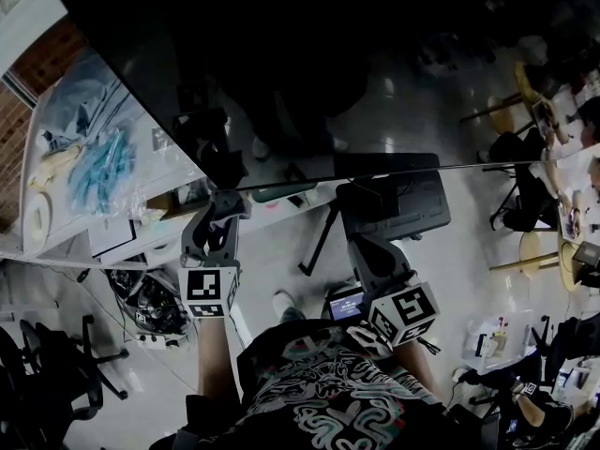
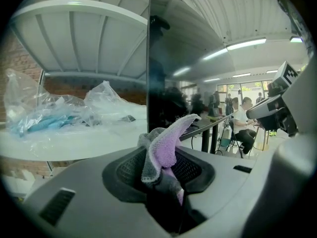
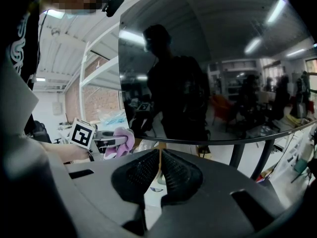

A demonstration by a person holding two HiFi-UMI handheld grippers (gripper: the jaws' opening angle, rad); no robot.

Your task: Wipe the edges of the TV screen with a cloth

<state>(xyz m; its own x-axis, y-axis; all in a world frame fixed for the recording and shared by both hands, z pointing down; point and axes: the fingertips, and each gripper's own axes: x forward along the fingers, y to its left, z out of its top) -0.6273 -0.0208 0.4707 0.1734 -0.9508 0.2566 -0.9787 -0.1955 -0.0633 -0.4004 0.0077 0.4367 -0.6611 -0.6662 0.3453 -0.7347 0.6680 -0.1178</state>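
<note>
Now, the left gripper [image 2: 166, 177] has its jaws clamped on a purple-and-grey cloth [image 2: 166, 143], and a loose flap pokes up and forward at centre frame of the left gripper view. Right behind that flap stands the TV screen [image 2: 208, 68], dark and glossy, filling the right half of that view. Its left edge [image 2: 148, 58] runs straight up and down just left of centre, so the long axis to follow is vertical. The flap's tip overlaps the glass near the bottom of that edge, but I cannot tell whether it is actually touching.

Over to the right gripper [image 3: 159, 175]: jaws drawn together, only a thin seam between the pads, nothing held. In its view the screen's bottom edge [image 3: 223, 139] sweeps across mid-frame, and the cloth-carrying gripper sits at centre left, just beside the screen's lower left corner. From the head view, both tools hang below the panel, with the left one tucked up near that corner.

So the left hand is clearly the nearer one. My read is that the wipe calls for pressing the flap onto the edge and running along it. Off to the left, crinkled plastic bags [image 2: 59, 113] lie on a white shelf [image 2: 74, 143], well apart from the screen.
</note>
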